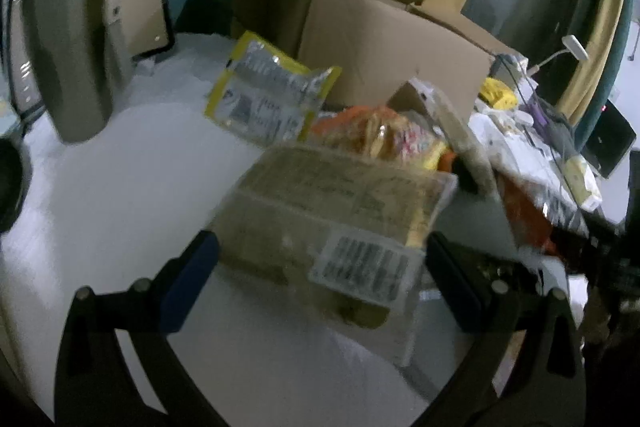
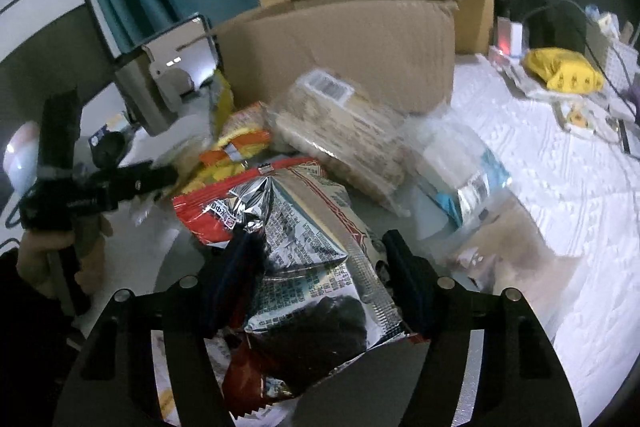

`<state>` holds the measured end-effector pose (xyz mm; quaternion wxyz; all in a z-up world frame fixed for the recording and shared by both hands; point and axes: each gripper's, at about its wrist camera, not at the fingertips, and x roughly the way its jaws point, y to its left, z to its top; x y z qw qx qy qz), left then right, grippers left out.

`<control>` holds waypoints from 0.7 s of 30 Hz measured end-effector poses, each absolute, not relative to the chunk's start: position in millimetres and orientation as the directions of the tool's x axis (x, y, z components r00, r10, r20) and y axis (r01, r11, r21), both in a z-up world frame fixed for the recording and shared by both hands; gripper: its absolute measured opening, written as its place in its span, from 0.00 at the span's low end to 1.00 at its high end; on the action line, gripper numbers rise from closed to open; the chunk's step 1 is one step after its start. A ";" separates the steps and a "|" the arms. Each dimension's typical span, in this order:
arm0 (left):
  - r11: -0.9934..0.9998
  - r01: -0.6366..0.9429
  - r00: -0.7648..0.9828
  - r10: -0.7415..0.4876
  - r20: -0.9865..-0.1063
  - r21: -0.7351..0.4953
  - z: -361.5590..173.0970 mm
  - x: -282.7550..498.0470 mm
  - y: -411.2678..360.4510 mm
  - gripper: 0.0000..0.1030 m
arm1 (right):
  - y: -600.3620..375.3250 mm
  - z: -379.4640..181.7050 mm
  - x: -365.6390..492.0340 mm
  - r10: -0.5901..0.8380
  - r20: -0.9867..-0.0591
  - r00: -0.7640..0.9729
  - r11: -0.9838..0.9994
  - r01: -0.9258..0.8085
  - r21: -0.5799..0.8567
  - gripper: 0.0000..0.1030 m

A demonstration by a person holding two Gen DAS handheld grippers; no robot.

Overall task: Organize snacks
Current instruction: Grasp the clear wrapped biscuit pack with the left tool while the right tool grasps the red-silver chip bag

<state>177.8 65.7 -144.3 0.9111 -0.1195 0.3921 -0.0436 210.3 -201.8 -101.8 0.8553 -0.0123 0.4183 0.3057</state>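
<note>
Open cardboard box at back of white table, flaps raised; interior hidden from both views, contents not discernible. Snack pile heaped against box front wall. Clear-wrapped biscuit pack with barcode label lying between pads of left gripper; blue pads wide apart, left pad just beside the wrapper, right pad near it, contact not clear through blur. Orange-yellow snack bag directly behind that pack; yellow-edged clear packet leaning near box corner. Red-and-silver foil bag between fingers of right gripper; left pad pressed into creased foil, right pad at the bag's far edge, jaws partly closed on it. Clear bag with blue print to the right of the foil bag, beside box corner. Steel kettle upright at far left of left wrist view. Bare tabletop wide at left of pile and at right foreground; far right edge crowded with cables and a yellow bundle
</note>
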 end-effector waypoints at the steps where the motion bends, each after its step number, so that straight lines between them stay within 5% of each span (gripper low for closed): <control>1: 0.966 -0.026 0.678 -0.171 -0.715 -0.256 -146.9 171.3 67.5 1.00 | -201.2 -98.5 209.4 0.518 -0.716 0.467 0.810 -0.538 0.235 0.68; 8: 0.960 -0.153 0.644 -0.083 -0.760 -0.235 -155.8 126.4 90.5 1.00 | -202.0 -84.1 211.1 0.551 -0.685 0.476 0.788 -0.566 0.241 0.68; 15: 0.930 -0.179 0.744 -0.085 -0.663 -0.320 -119.6 131.2 93.2 1.00 | -203.6 -72.8 217.1 0.559 -0.663 0.499 0.784 -0.579 0.225 0.68; 21: 0.903 -0.278 0.646 -0.077 -0.760 -0.328 -138.2 187.4 85.3 1.00 | -211.1 -61.8 227.7 0.556 -0.633 0.538 0.794 -0.570 0.212 0.68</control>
